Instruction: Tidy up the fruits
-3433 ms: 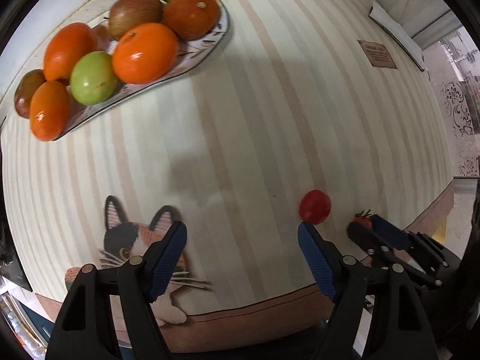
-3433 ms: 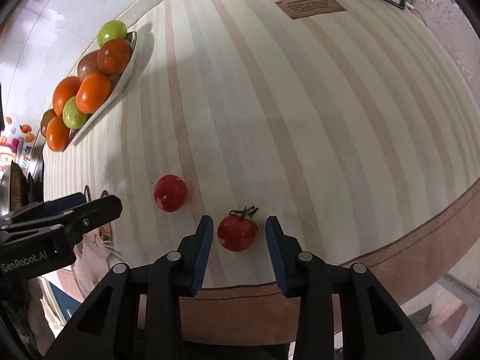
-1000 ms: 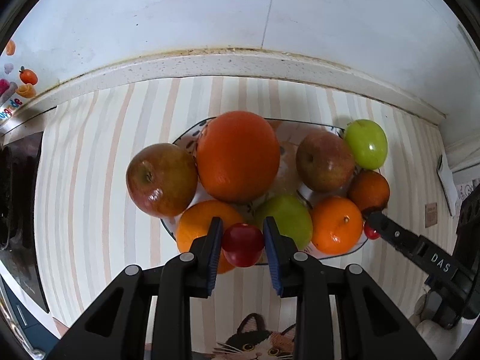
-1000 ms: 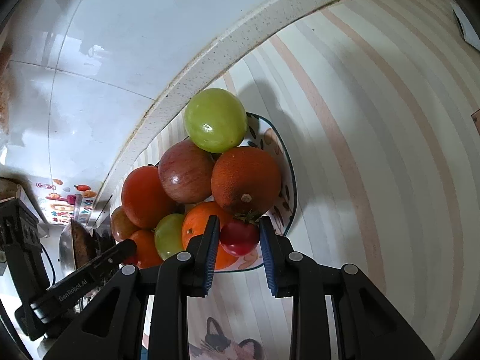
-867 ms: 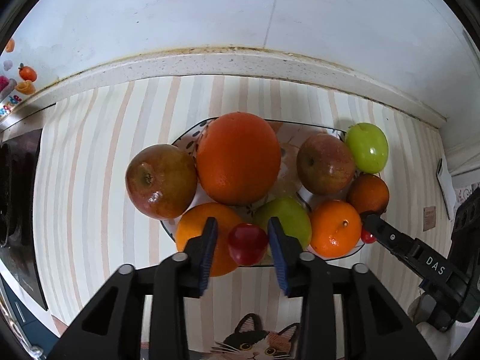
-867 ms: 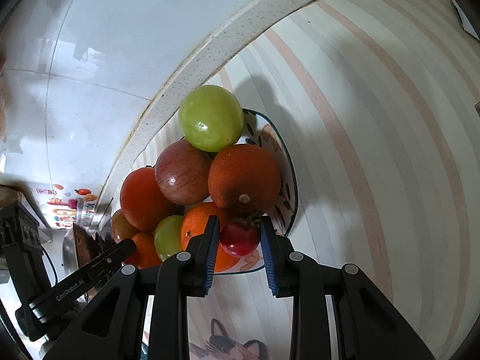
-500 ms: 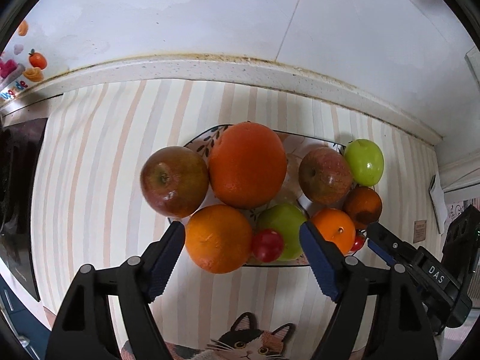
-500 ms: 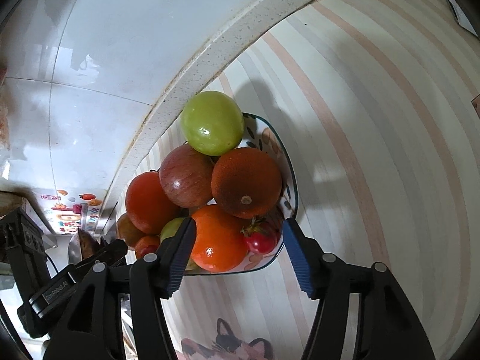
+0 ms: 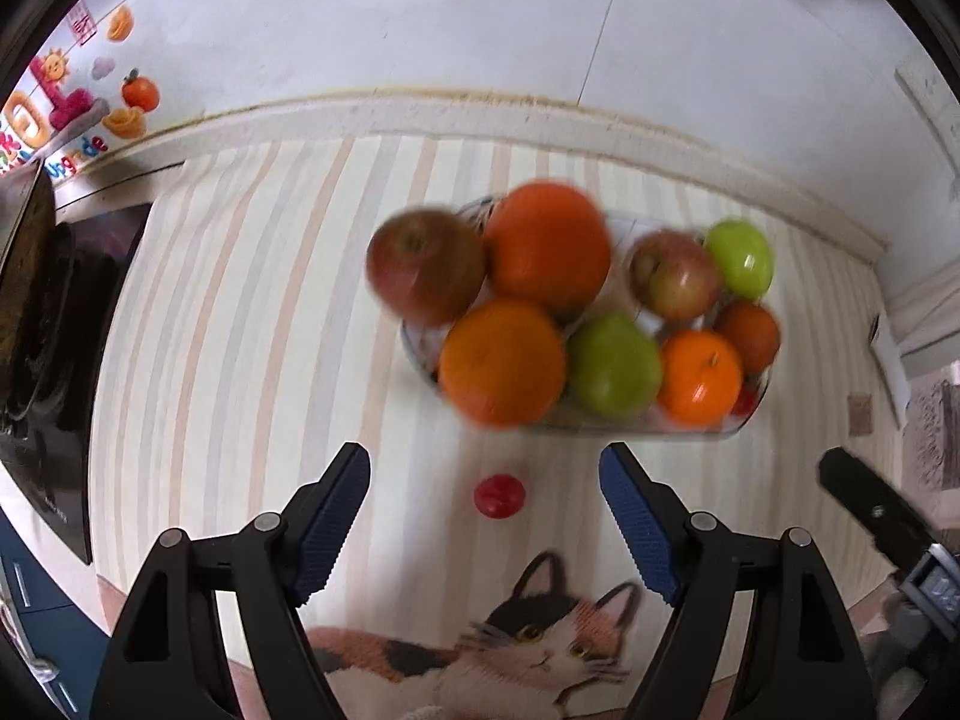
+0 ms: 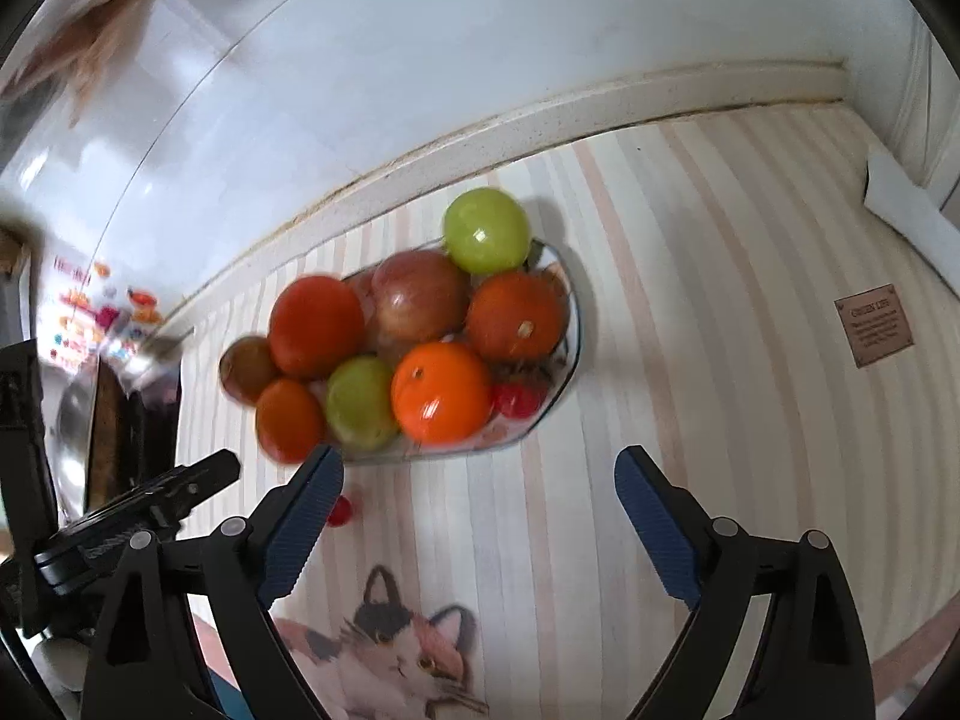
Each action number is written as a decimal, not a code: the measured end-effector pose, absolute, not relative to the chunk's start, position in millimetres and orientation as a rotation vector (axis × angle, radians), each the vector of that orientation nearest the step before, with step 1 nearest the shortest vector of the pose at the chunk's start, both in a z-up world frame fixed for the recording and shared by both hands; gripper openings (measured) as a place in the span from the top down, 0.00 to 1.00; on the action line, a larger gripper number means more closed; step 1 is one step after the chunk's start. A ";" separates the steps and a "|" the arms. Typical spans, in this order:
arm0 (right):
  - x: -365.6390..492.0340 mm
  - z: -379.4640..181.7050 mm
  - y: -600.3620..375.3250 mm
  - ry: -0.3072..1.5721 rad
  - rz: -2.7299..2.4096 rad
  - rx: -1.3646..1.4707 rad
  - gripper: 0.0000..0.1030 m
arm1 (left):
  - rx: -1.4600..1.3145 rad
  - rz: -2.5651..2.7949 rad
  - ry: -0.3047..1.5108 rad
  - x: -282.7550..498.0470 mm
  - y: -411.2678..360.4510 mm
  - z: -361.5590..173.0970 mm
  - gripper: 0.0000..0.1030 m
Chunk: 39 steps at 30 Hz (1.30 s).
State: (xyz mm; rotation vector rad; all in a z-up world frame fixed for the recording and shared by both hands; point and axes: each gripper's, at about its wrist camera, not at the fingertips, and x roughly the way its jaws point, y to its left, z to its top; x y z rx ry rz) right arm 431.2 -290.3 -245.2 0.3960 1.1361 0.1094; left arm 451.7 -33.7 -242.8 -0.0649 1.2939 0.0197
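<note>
A patterned plate holds several oranges, apples and green fruits. One stemmed cherry tomato lies at the plate's near right edge beside an orange. A second cherry tomato rests on the striped mat just in front of the plate. My left gripper hangs open above that loose tomato, not touching it. My right gripper is back from the plate, its jaws opening with nothing between them. Each gripper shows at the edge of the other's view.
The striped mat carries a cat picture near its front edge. A dark stovetop lies to the left. A white tiled wall with stickers rises behind the plate. A brown label sits at the right.
Both grippers opened, let go of their cherry tomatoes and drew back from the plate. The right one's tomato stayed on the plate; the left one's now lies on the mat.
</note>
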 end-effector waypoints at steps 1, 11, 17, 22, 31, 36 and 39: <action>424.9 -245.8 -289.0 1.136 0.103 0.382 0.09 | -0.039 0.028 1.302 446.9 -33.1 -249.7 0.24; 389.3 -284.0 -261.8 1.195 0.102 0.359 0.09 | -0.162 0.074 1.390 413.3 16.3 -308.2 0.28; 386.8 -297.4 -253.8 1.211 0.112 0.363 0.09 | -0.137 0.026 1.419 403.4 12.5 -319.6 0.38; 387.4 -298.6 -249.6 1.214 0.123 0.350 0.09 | -0.112 0.014 1.446 397.4 5.8 -331.9 0.56; 388.8 -292.3 -245.4 1.195 0.140 0.345 0.08 | -0.162 0.024 1.429 388.0 21.4 -331.6 0.91; 390.6 -290.7 -247.7 1.188 0.149 0.344 0.08 | -0.178 0.019 1.372 383.9 36.4 -306.2 0.91; 391.1 -291.6 -250.6 1.193 0.147 0.348 0.08 | -0.209 0.008 1.374 389.7 41.7 -297.4 0.89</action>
